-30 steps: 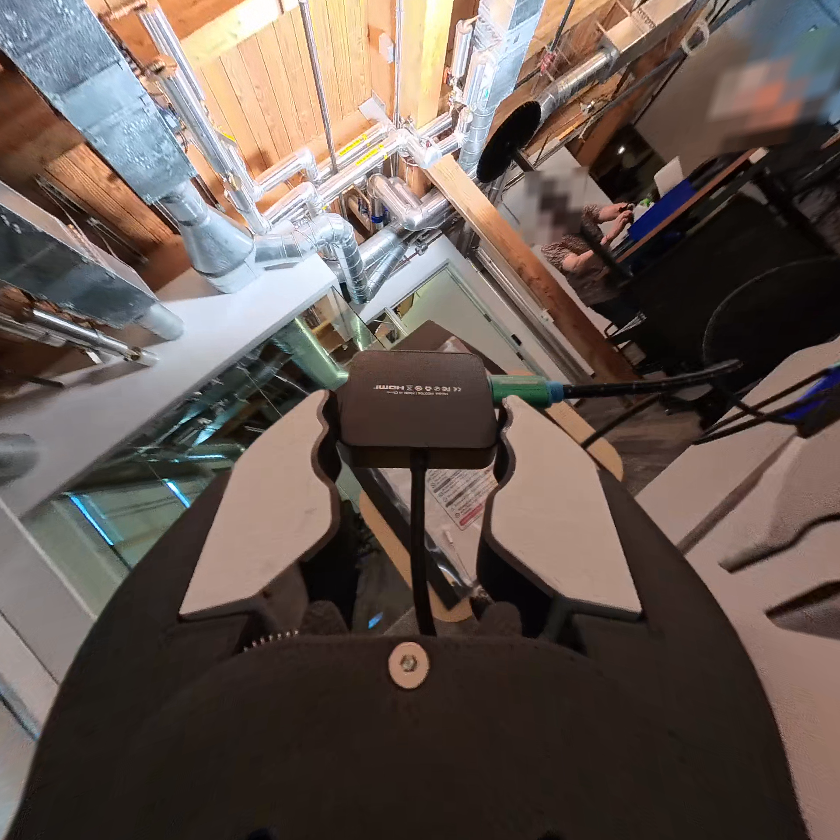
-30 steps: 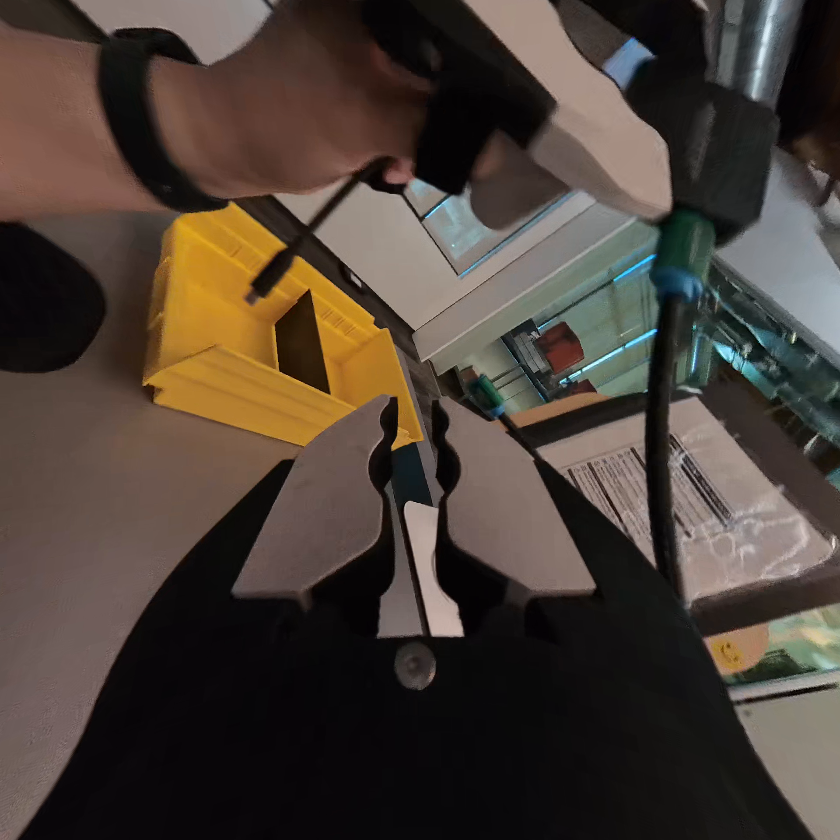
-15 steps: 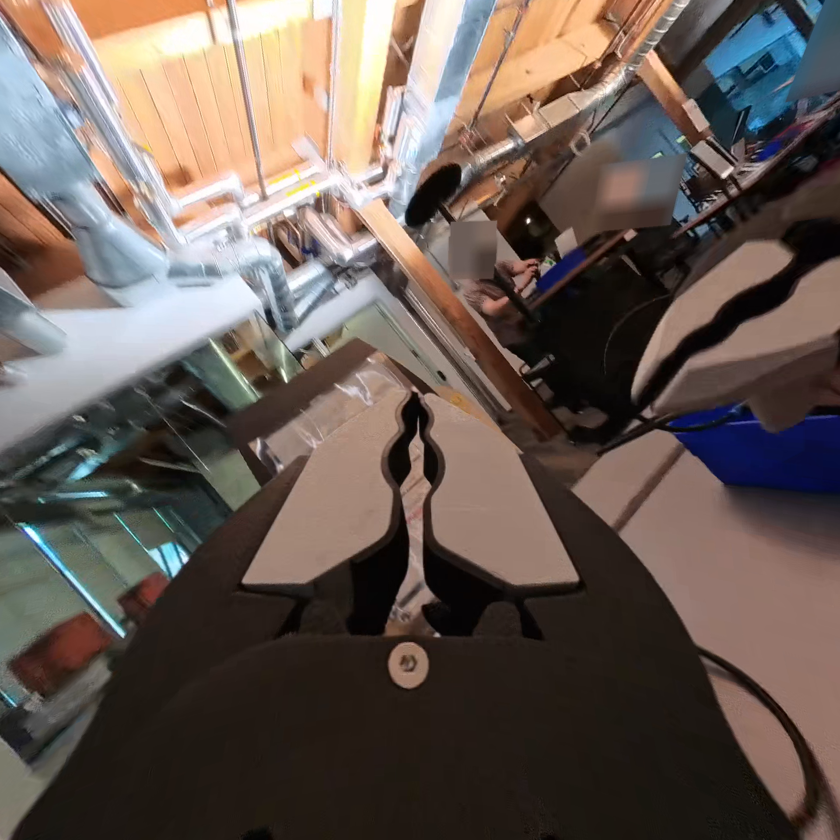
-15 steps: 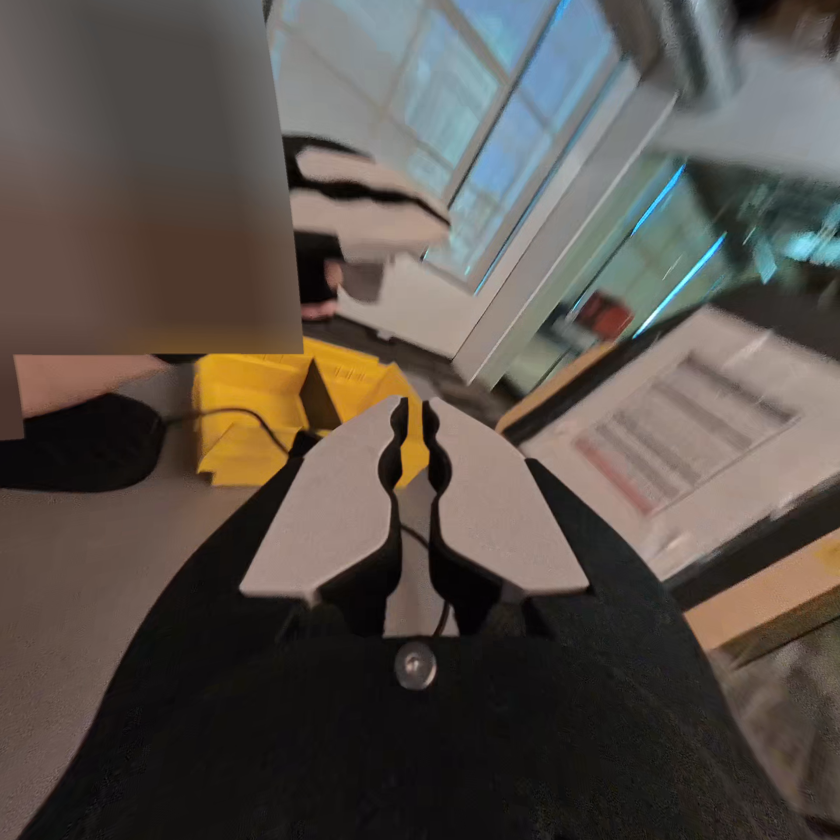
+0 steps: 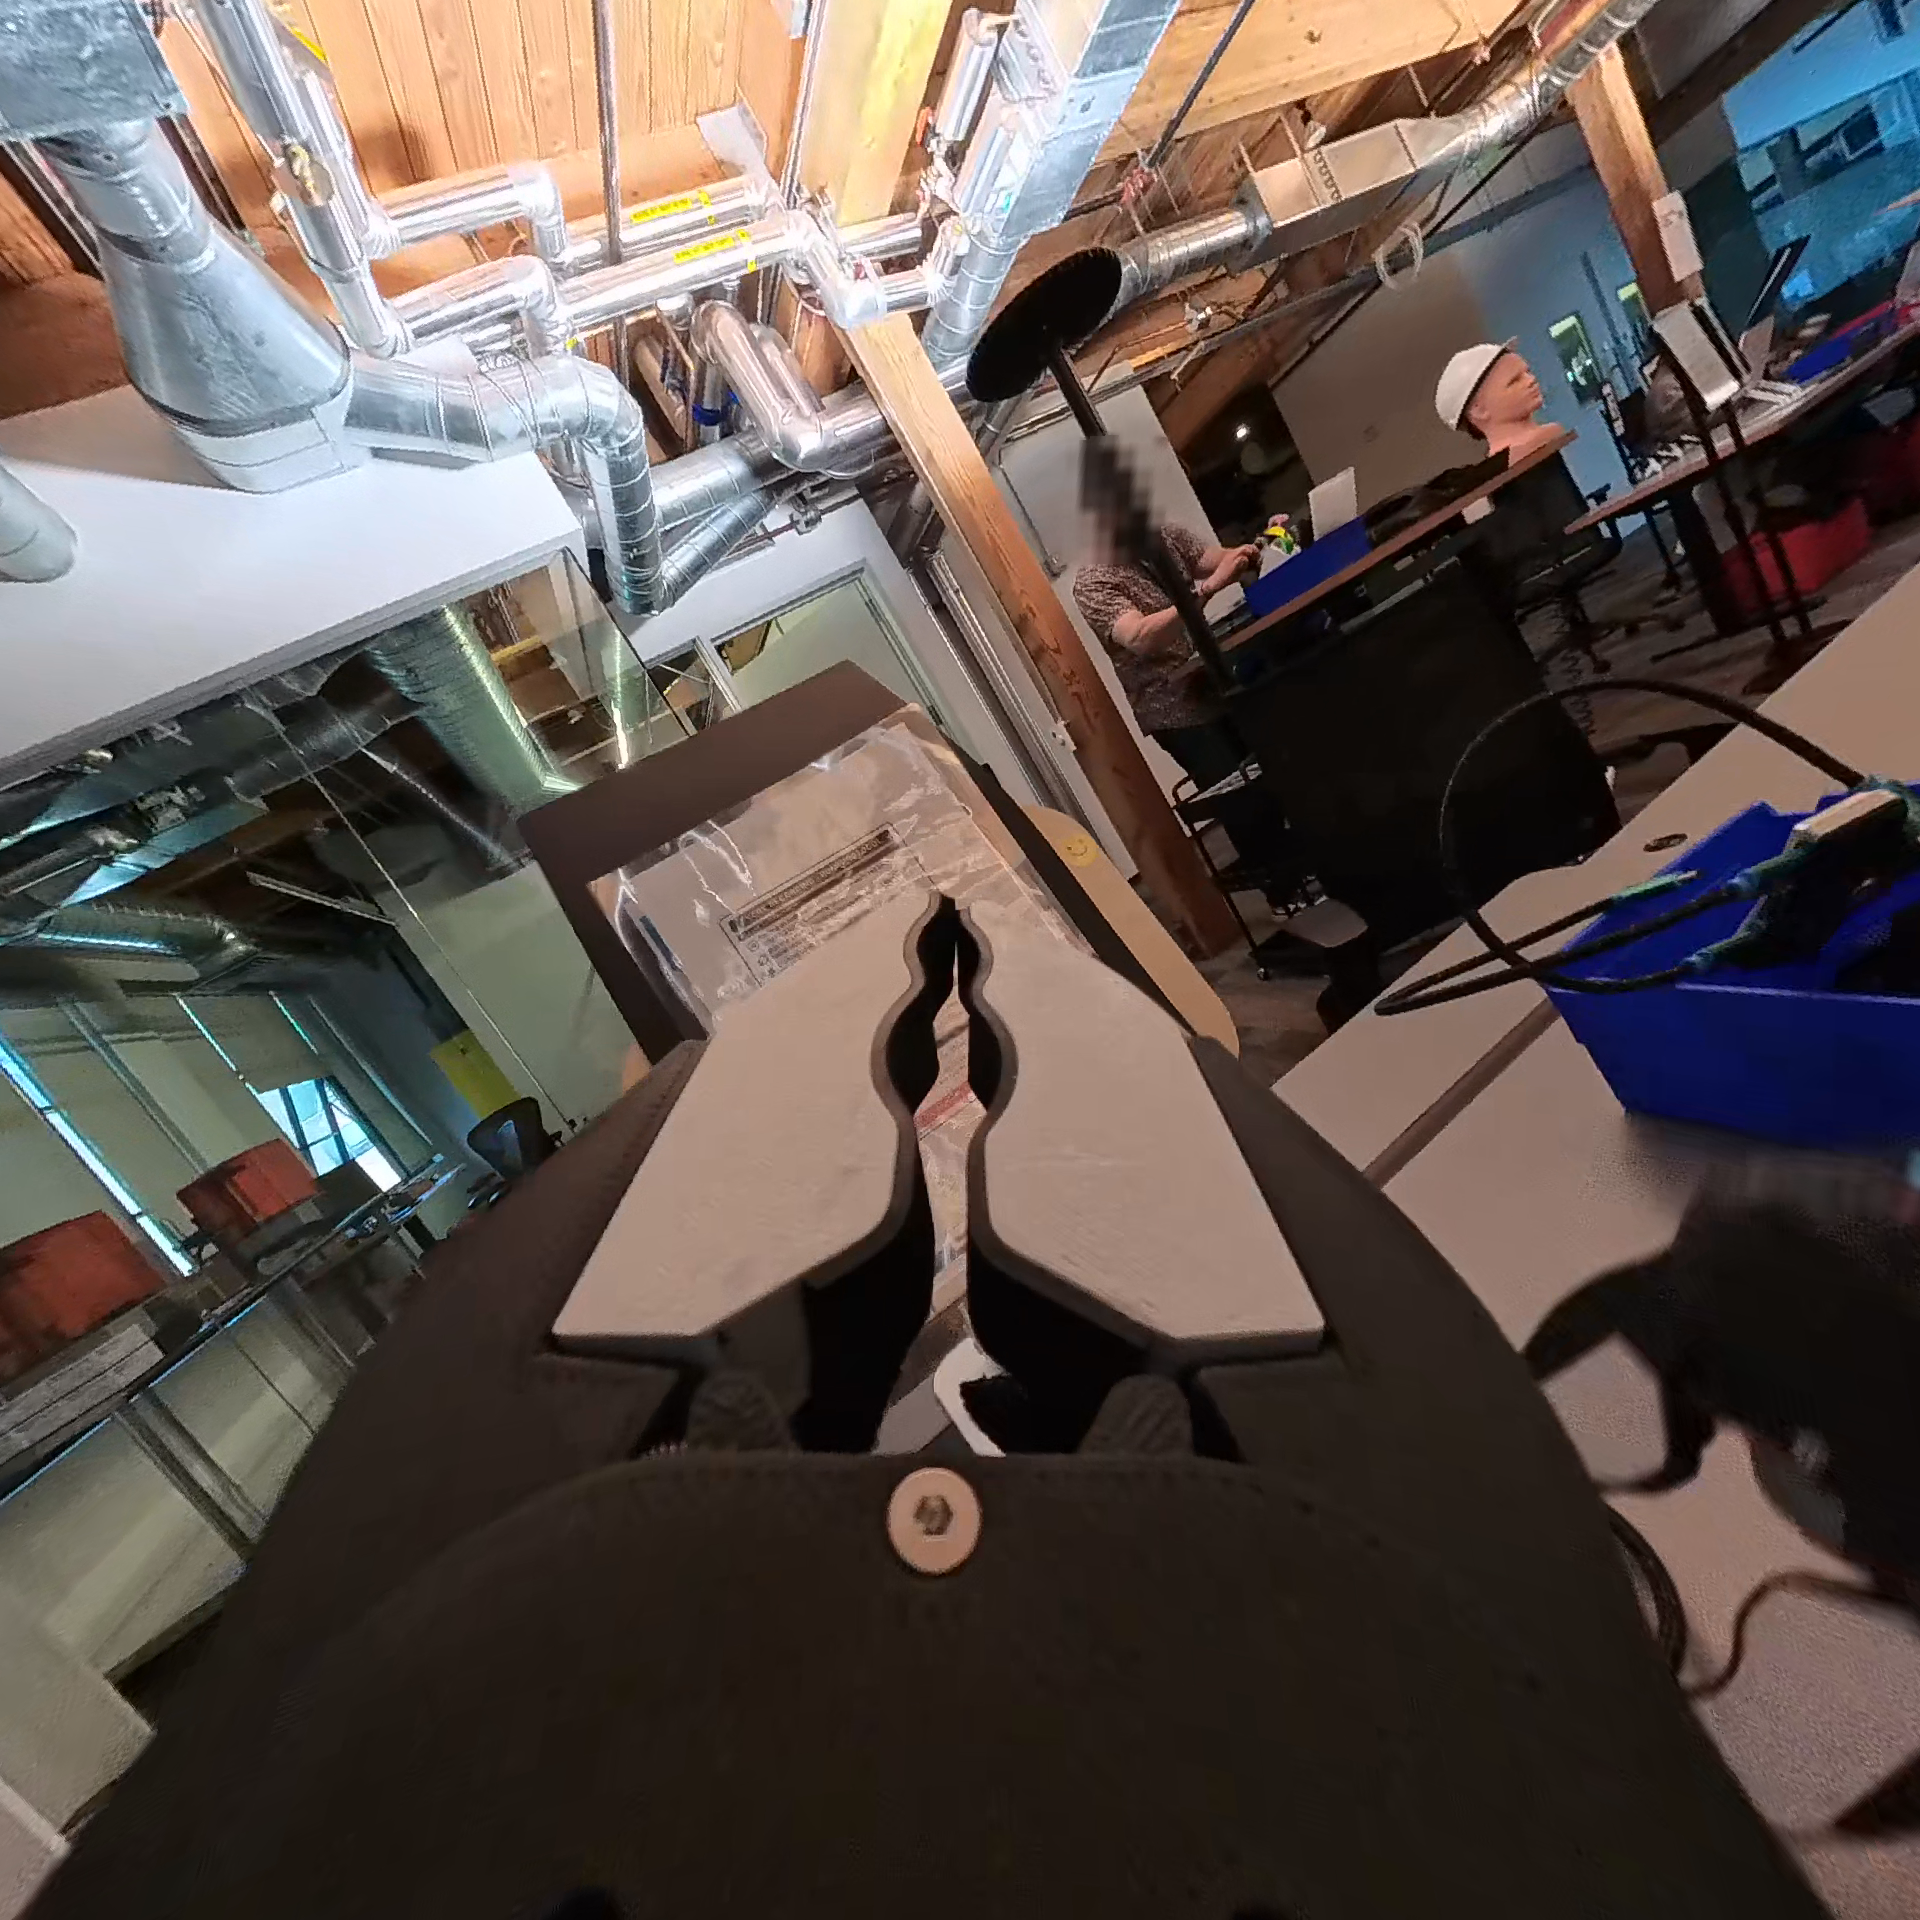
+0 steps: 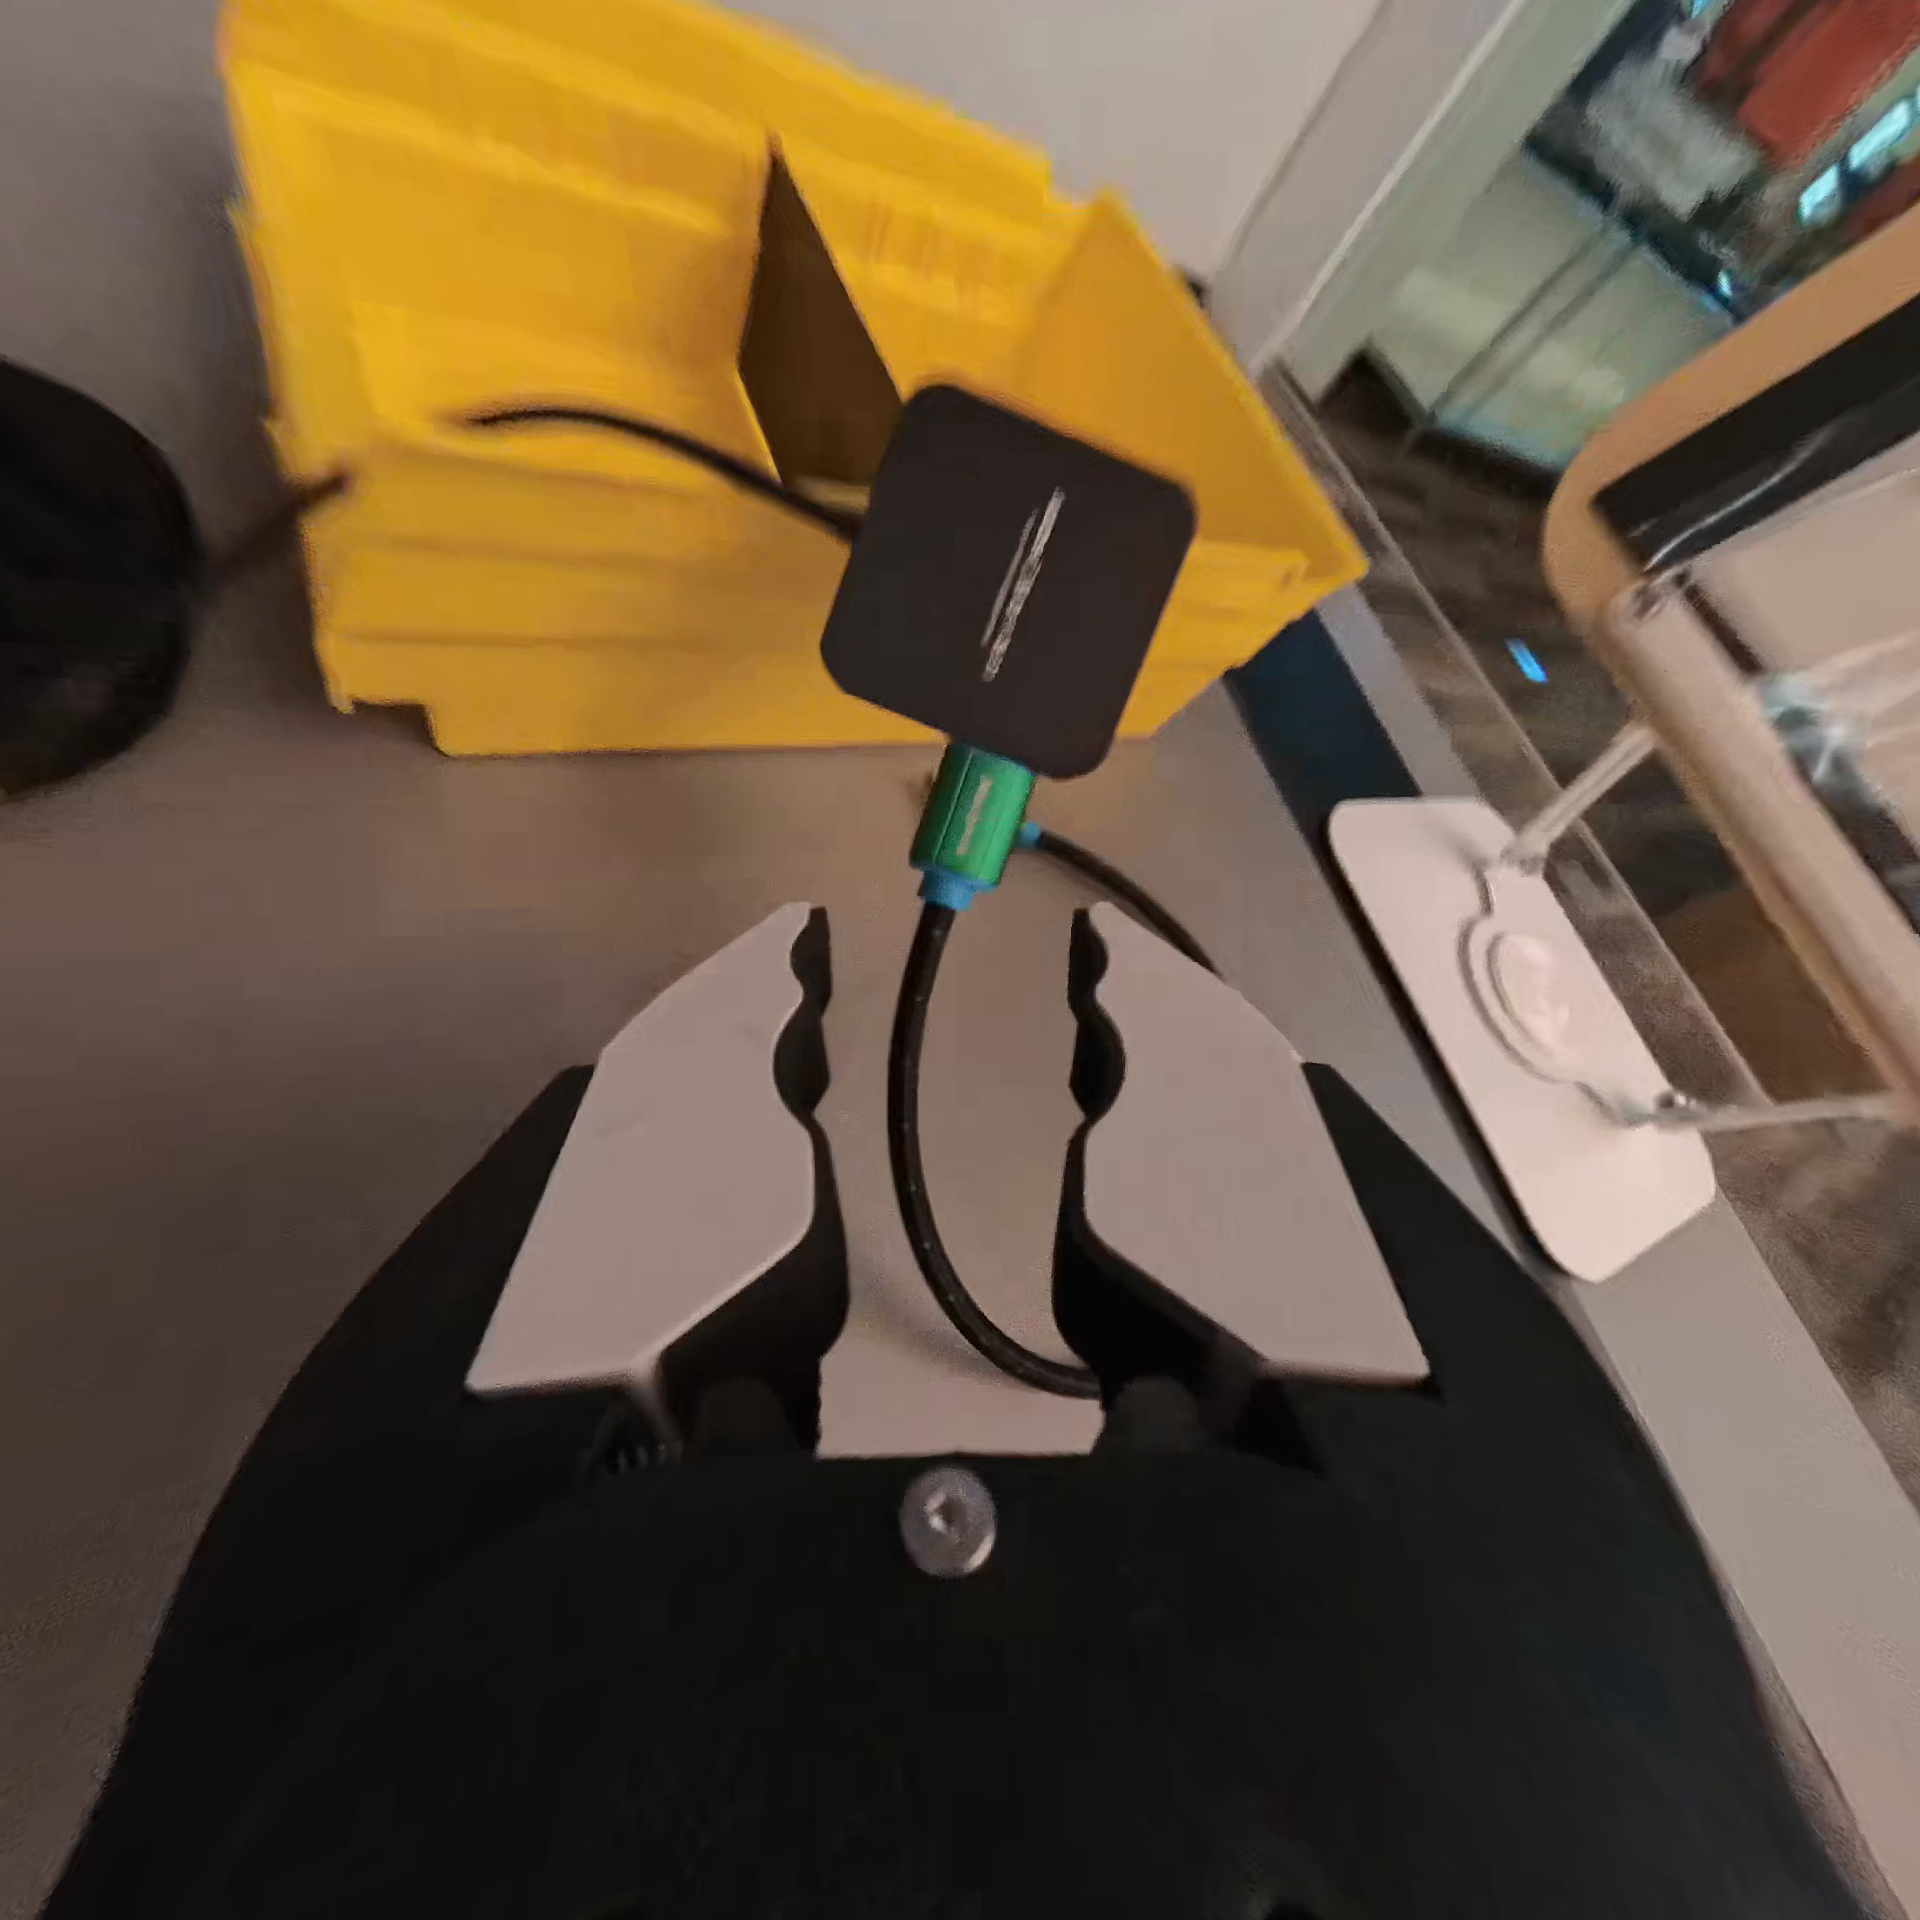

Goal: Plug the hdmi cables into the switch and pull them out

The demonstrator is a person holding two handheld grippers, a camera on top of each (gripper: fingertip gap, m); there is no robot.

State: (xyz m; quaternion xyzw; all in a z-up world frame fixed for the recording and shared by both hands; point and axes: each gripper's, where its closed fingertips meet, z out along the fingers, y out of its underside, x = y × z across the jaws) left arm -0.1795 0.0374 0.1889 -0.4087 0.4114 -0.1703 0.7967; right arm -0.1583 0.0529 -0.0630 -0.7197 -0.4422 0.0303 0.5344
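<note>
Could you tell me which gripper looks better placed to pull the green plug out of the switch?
Right gripper: open, directly before the green plug in the switch. Left gripper is shut, aimed away.

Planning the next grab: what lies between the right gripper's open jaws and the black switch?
In the right wrist view, only the green plug and its black cable lie there.

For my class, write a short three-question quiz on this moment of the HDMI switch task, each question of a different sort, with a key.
1. True or false: the left tool grips the switch.
2. What colour is the plug seated in the switch? A) red B) green C) white
3. Fill in: the cable runs between the fingers of the open ____ tool.

Key: 1 false, it is shut and empty; 2 B; 3 right.
</note>
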